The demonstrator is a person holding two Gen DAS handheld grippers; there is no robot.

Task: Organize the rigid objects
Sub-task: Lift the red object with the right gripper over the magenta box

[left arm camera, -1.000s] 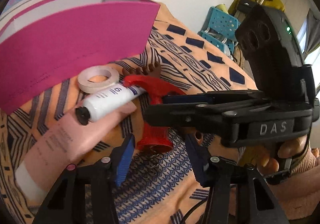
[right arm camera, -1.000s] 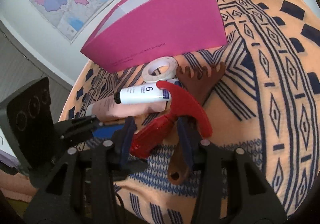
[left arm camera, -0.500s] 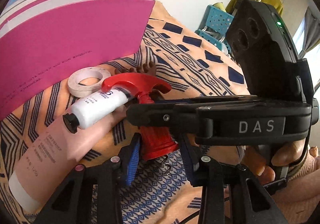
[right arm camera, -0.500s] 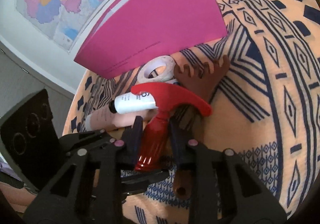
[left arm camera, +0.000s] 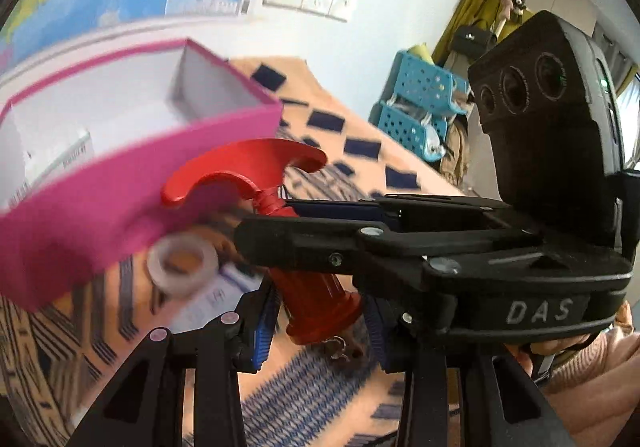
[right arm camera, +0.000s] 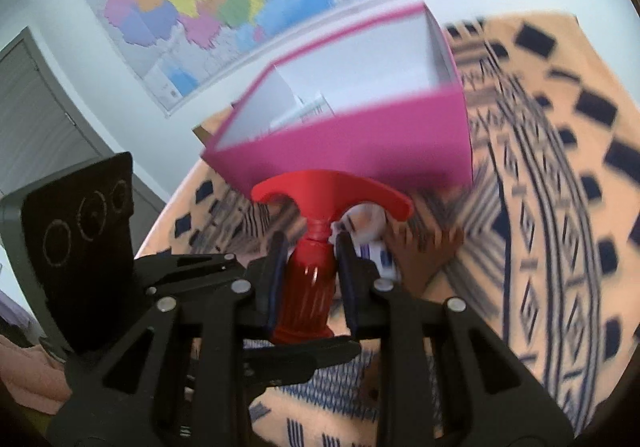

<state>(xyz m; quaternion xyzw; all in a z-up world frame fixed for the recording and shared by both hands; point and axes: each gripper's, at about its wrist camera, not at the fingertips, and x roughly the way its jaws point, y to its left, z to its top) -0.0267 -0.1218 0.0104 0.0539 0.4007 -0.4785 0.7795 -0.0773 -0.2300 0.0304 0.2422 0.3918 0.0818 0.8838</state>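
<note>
Both grippers clamped on the same red hammer, lifted clear of the patterned cloth. Right gripper angled down, pads squeezing the ribbed handle just under the head, jaws closing a touch more. Left gripper also tilted down, blue pads pressed on the flared handle end, crossing under the right one. Hammer head upright, just in front of the pink box. Tape roll and brown wooden rake down below, near the box.
</note>
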